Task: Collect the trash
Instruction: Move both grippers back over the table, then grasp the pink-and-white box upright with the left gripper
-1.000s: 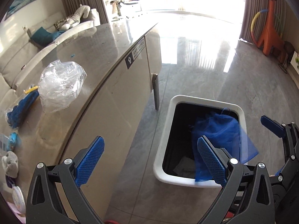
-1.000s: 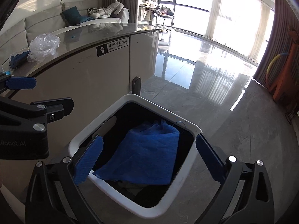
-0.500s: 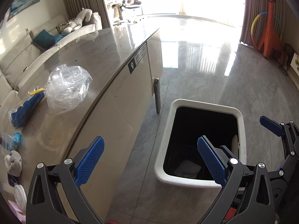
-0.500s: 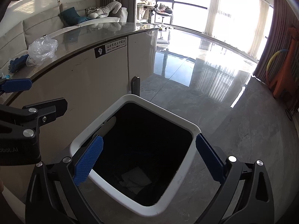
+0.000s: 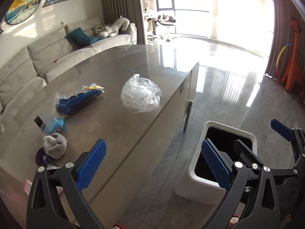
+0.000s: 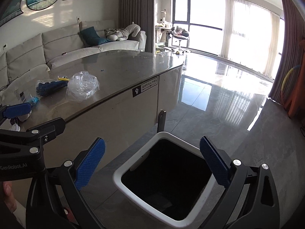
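Blue mesh no longer drapes the white bin (image 6: 131,168) below the right tool (image 6: 152,164), which hangs released and empty, while the equally released left tool (image 5: 155,167) has swung toward the crumpled clear bag (image 5: 141,95) ahead on the worktop (image 5: 122,126), likely next.

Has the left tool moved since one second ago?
Yes. The left tool swung from the white trash bin toward the grey tabletop.
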